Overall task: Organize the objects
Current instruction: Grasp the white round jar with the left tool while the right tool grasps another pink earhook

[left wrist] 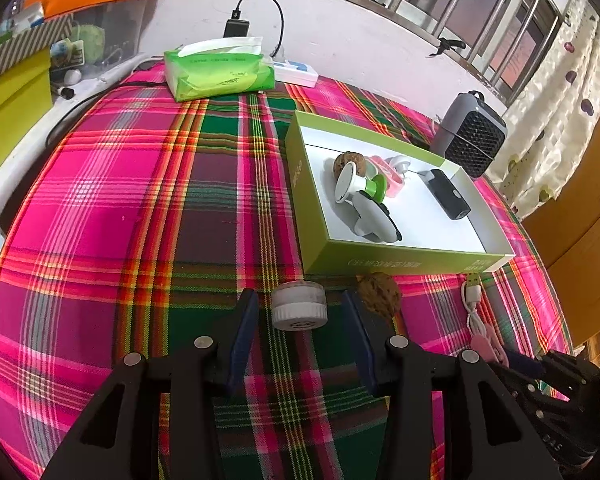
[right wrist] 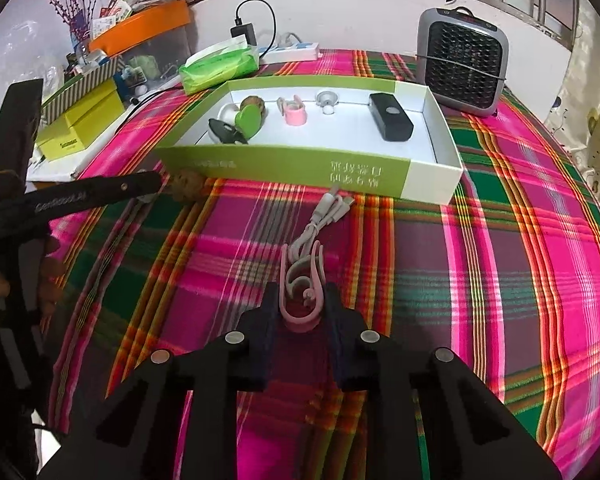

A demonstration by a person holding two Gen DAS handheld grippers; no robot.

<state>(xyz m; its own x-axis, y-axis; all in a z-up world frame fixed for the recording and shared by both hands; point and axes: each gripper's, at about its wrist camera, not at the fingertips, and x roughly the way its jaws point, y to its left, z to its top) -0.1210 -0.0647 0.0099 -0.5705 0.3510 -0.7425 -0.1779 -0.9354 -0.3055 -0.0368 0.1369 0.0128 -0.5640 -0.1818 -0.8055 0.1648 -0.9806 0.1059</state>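
Nearest, the right gripper [right wrist: 300, 304] has its jaws drawn narrow around a pink plastic clip [right wrist: 302, 300] that bundles a thin white charging cable [right wrist: 324, 216] on the plaid tablecloth [right wrist: 500, 280]. The clip looks light and springy and the cable limp, so holding the stiff clip seems the better grip. Further left, the left gripper [left wrist: 300, 308] stands wide, a small white ribbed round jar [left wrist: 299, 305] between its pads untouched, a brown walnut [left wrist: 380, 292] just right. Beyond lies the green-and-white cardboard box [right wrist: 284, 168], already holding small items.

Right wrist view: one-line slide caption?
Right tool shut on pink clip holding white cable, before green box.
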